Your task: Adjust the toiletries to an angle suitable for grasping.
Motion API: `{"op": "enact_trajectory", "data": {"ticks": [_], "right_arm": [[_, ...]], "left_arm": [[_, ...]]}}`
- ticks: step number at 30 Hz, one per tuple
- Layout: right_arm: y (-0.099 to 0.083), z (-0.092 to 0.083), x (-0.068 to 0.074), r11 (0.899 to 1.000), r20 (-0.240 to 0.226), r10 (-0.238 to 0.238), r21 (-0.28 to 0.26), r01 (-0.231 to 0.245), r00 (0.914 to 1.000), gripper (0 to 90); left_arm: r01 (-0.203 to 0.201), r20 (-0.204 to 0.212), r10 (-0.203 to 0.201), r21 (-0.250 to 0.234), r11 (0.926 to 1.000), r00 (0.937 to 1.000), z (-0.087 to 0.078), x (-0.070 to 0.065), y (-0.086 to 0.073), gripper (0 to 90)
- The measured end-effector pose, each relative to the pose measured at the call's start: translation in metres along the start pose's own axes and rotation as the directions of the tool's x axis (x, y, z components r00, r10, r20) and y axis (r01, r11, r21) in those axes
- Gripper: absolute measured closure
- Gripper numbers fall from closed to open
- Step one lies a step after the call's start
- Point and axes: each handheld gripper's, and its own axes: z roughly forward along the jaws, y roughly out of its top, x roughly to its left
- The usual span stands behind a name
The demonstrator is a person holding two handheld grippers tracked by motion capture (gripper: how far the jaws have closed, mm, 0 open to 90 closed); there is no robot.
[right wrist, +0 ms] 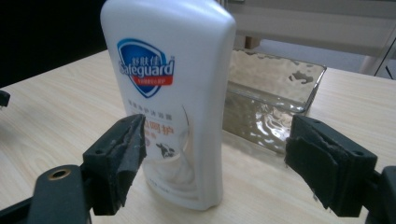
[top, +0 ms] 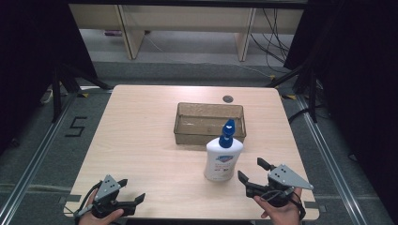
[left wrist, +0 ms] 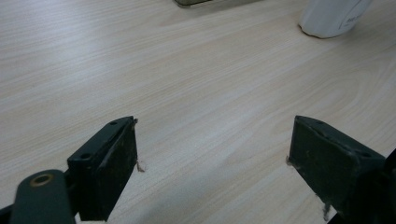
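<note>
Bottle (top: 224, 157) stands upright on table (top: 141, 140) just before tray (top: 209, 123); right gripper (top: 253, 174) near it, spread. Left gripper (left wrist: 212, 154) jaws spread over bare wood. Right gripper view: bottle ahead of spread jaws, untouched.

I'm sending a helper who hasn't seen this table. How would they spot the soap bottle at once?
On the light wooden table, look just in front of the clear rectangular plastic tray, toward its right end. There stands the white plastic soap bottle, upright, the only thing with a blue pump top.
</note>
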Motion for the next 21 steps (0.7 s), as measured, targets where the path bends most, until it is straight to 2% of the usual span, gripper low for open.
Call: {"op": "enact_trajectory", "data": {"ticks": [2, 3, 4, 5, 7, 9, 11, 12, 13, 15, 16, 18, 19, 21], "right_arm": [[0.003, -0.001, 0.0, 1.0, -0.013, -0.001, -0.005, 0.001, 0.9999, 21.0], [0.004, -0.002, 0.0, 1.0, -0.005, -0.004, -0.011, 0.004, 1.0, 21.2], [0.006, -0.003, 0.002, 1.0, -0.015, 0.025, -0.005, -0.025, 0.9996, 21.4], [0.007, -0.003, 0.0, 1.0, -0.008, -0.013, -0.013, 0.013, 0.9999, 21.5], [0.009, -0.004, 0.001, 1.0, -0.012, 0.004, 0.004, -0.004, 0.9999, 22.0], [0.012, -0.003, 0.001, 1.0, -0.008, -0.016, -0.009, 0.016, 0.9998, 22.9], [0.012, -0.003, 0.002, 1.0, -0.016, -0.005, -0.014, 0.004, 0.9999, 23.0], [0.014, -0.004, 0.002, 1.0, -0.013, -0.015, -0.008, 0.015, 0.9998, 23.2], [0.015, -0.004, 0.003, 1.0, -0.019, 0.004, -0.007, -0.004, 0.9998, 23.3], [0.017, -0.005, 0.002, 1.0, -0.022, -0.011, -0.011, 0.01, 0.9997, 23.5], [0.017, -0.005, 0.004, 1.0, -0.036, 0.001, -0.017, -0.001, 0.9993, 23.8], [0.019, -0.005, 0.004, 1.0, -0.02, -0.016, -0.021, 0.015, 0.9997, 24.0], [0.02, -0.005, 0.006, 1.0, -0.029, 0.0, -0.03, -0.001, 0.9996, 24.1], [0.024, -0.006, 0.007, 1.0, -0.037, -0.007, -0.017, 0.006, 0.9993, 24.5]], "left_arm": [[0.0, 0.0, 0.0, 0.0, 1.0, 1.0, 0.0, 0.0, 0.0, 14.7], [-0.001, 0.001, 0.001, 0.002, 1.0, 1.0, 0.0, 0.0, 0.0, 14.7], [-0.001, 0.001, 0.001, 0.002, 1.0, 1.0, 0.0, 0.0, 0.0, 14.7], [-0.001, 0.001, 0.001, 0.002, 1.0, 1.0, 0.0, 0.0, 0.0, 14.7], [0.0, 0.001, 0.0, 0.001, 1.0, 1.0, 0.0, 0.0, 0.0, 14.7], [-0.001, 0.001, 0.001, 0.002, 1.0, 1.0, 0.0, 0.0, 0.0, 14.7], [0.003, -0.002, -0.003, 0.003, 1.0, 1.0, 0.0, -0.001, 0.0, 14.7], [0.003, -0.001, -0.003, 0.004, 1.0, 1.0, 0.0, -0.001, 0.0, 14.7], [0.005, 0.006, -0.005, -0.001, 1.0, 1.0, 0.001, 0.0, 0.0, 14.7], [0.001, -0.004, -0.001, 0.009, 1.0, 1.0, 0.0, 0.0, 0.0, 14.7], [0.0, -0.006, 0.0, 0.012, 0.9999, 1.0, 0.0, 0.0, 0.0, 14.7], [0.001, -0.005, -0.001, 0.012, 0.9999, 1.0, 0.0, 0.0, 0.0, 14.7], [0.005, -0.005, -0.004, 0.009, 1.0, 1.0, 0.0, -0.001, 0.0, 14.7], [0.002, 0.0, -0.002, 0.005, 1.0, 1.0, 0.0, 0.0, 0.0, 14.7]]}}
